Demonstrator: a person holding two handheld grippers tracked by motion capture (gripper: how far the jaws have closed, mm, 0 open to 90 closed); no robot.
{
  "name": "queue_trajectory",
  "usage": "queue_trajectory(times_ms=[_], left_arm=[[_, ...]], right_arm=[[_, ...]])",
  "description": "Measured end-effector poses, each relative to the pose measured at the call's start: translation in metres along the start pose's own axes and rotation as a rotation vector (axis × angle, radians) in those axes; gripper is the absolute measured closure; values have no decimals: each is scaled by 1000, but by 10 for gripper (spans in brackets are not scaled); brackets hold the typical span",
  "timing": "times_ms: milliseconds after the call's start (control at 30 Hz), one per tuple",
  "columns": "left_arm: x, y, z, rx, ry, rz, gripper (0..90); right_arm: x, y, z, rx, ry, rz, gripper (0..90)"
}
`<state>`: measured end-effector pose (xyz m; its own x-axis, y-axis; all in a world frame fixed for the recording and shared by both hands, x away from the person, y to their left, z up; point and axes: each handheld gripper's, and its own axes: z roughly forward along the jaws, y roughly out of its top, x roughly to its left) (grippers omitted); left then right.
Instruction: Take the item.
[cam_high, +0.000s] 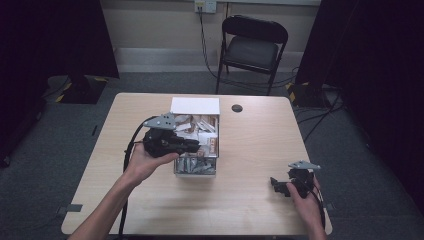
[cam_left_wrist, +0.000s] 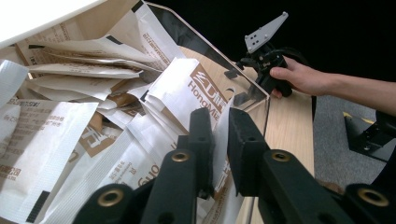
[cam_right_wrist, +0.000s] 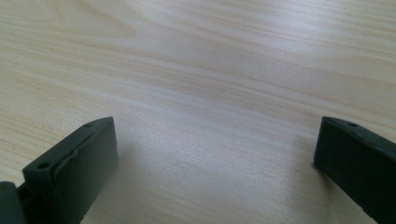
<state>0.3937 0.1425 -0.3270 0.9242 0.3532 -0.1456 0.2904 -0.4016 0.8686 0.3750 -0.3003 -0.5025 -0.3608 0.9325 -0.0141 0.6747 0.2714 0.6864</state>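
Dim room, table pale wood. Clear box at centre, packed with sachets. Left claw clenched on sachet edge inside box. Right claw released, idle on table. Judged: extraction step; clean upward lift required next.

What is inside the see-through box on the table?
The clear box is stuffed with paper sachets, white and brown, some with printed writing. The left gripper pinches one sachet's edge. Whatever lies under the pile at the bottom is covered.
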Motion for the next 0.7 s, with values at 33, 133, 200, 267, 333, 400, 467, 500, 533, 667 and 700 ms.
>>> queue_trajectory(times_ms=[33,133,200,267,333,400,467,500,533,667,700], left_arm=[[0,0,0,-3,-5,-5,830],[2,-3,0,-12,-1,-22,861],[2,-3,-2,-15,15,-31,900],[2,-3,-2,-18,18,-31,900],[2,-3,-3,-18,10,-26,900],[3,-3,-5,-31,10,-35,900],[5,-3,-7,-40,15,-41,900],[5,-3,-7,-40,15,-41,900],[5,-3,-8,-43,20,-43,900],[6,-4,-10,-55,17,-54,900],[6,-4,-11,-56,18,-54,900]], right_arm=[[0,0,0,0,0,0,0],[0,0,0,0,0,0,0],[0,0,0,0,0,0,0],[0,0,0,0,0,0,0],[0,0,0,0,0,0,0],[0,0,0,0,0,0,0],[0,0,0,0,0,0,0],[0,0,0,0,0,0,0],[0,0,0,0,0,0,0],[0,0,0,0,0,0,0],[0,0,0,0,0,0,0]])
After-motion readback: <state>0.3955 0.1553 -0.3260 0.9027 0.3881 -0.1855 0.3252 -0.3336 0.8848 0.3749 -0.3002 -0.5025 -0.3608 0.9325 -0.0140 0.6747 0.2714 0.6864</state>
